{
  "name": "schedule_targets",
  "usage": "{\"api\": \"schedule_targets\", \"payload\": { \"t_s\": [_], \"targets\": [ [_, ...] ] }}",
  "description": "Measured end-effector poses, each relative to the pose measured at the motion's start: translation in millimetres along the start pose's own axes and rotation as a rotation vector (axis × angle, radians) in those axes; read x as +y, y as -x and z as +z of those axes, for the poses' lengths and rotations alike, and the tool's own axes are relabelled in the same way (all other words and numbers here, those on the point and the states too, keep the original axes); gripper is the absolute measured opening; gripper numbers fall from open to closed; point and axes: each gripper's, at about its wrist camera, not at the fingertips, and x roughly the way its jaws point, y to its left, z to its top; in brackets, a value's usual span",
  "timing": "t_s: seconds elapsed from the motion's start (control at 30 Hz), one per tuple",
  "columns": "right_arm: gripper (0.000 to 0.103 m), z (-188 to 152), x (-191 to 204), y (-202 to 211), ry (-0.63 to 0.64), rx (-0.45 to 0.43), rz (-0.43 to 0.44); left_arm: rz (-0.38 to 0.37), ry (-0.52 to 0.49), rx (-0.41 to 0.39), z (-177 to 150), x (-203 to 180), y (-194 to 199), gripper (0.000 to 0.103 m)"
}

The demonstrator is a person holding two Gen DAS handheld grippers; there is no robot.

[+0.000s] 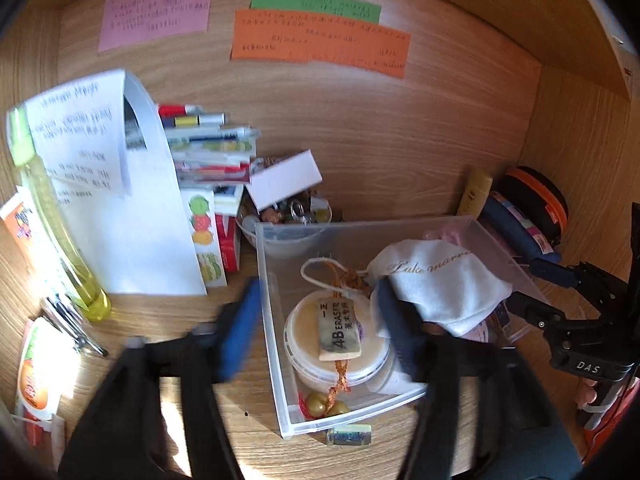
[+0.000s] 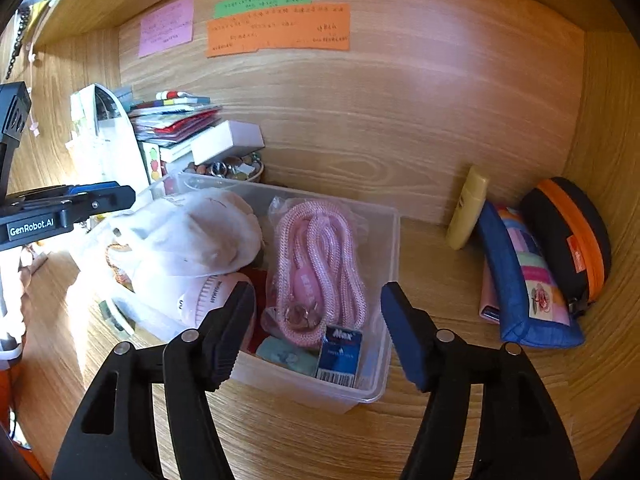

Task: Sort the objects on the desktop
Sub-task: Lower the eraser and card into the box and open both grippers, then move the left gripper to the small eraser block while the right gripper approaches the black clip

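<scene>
**Both tools open over the clear bin**

Your left tool (image 1: 316, 316) was spread wide, straddling the left wall of the clear plastic bin (image 1: 267, 292): its blurred left finger sat outside over the worktop (image 1: 360, 160), the right one inside beside the white drawstring pouch (image 1: 440, 280). It held nothing. In the bin below it lay an eraser (image 1: 340, 330) on a round lidded tub (image 1: 304, 344), with gold beads on a braided cord (image 1: 320, 402) near the front corner. A small glittery block (image 1: 349, 436) lay on the worktop just outside the bin's front wall.

Your right tool (image 2: 318, 324) was also open and empty, fingers either side of the bin's near right corner (image 2: 384, 368). Inside there: a bagged pink rope (image 2: 316, 264), a blue Max box (image 2: 340, 354), a pale green item beside it.

Left of the bin: a paper stand (image 1: 152, 240), stacked books and pens (image 1: 208, 148), a yellow bottle (image 1: 52, 220), a bowl of trinkets (image 1: 288, 212). Right, against the wall: a yellow tube (image 2: 468, 208), a patchwork pencil case (image 2: 524, 276), a black-orange zip case (image 2: 572, 236). Coloured notes (image 1: 320, 40) were stuck on the back panel.
</scene>
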Motion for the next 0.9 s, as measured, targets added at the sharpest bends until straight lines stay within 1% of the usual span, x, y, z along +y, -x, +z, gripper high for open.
{"api": "schedule_targets", "payload": {
  "t_s": [0.03,0.1,0.13,0.17,0.23,0.3,0.43,0.53,0.7,0.9],
  "targets": [
    [0.067,0.4,0.3,1.6,0.001,-0.007,-0.001,0.003,-0.007,-0.018,0.1,-1.9,3.6,0.075],
    [0.072,1.3,1.1,5.0,-0.001,-0.02,-0.018,0.0,-0.026,-0.029,0.9,-5.7,8.7,0.078],
    [0.076,1.7,1.2,7.2,-0.006,-0.024,-0.027,0.001,-0.032,-0.029,1.4,-7.2,10.4,0.085],
    [0.078,2.1,1.3,8.5,-0.008,-0.022,-0.028,0.006,-0.036,-0.029,1.0,-8.9,12.3,0.094],
    [0.094,2.1,2.4,12.0,-0.018,-0.008,-0.028,0.023,-0.04,-0.032,0.5,-11.5,17.3,0.098],
    [0.101,1.2,4.9,15.3,-0.022,-0.007,-0.032,0.042,-0.053,-0.024,-0.7,-14.1,21.1,0.098],
    [0.103,-3.7,14.9,26.0,0.006,-0.016,-0.043,0.079,-0.076,-0.011,-8.1,-15.8,29.8,0.099],
    [0.103,-7.3,23.6,33.3,0.04,-0.016,-0.057,0.09,-0.098,0.009,-17.9,-16.7,34.1,0.1],
    [0.103,-13.1,36.1,42.6,0.073,-0.014,-0.047,0.127,-0.122,0.05,-37.4,-13.2,40.1,0.1],
    [0.103,-22.8,45.1,44.4,0.064,0.011,-0.03,0.104,-0.108,0.142,-60.1,-4.0,32.9,0.1]
  ]
}}
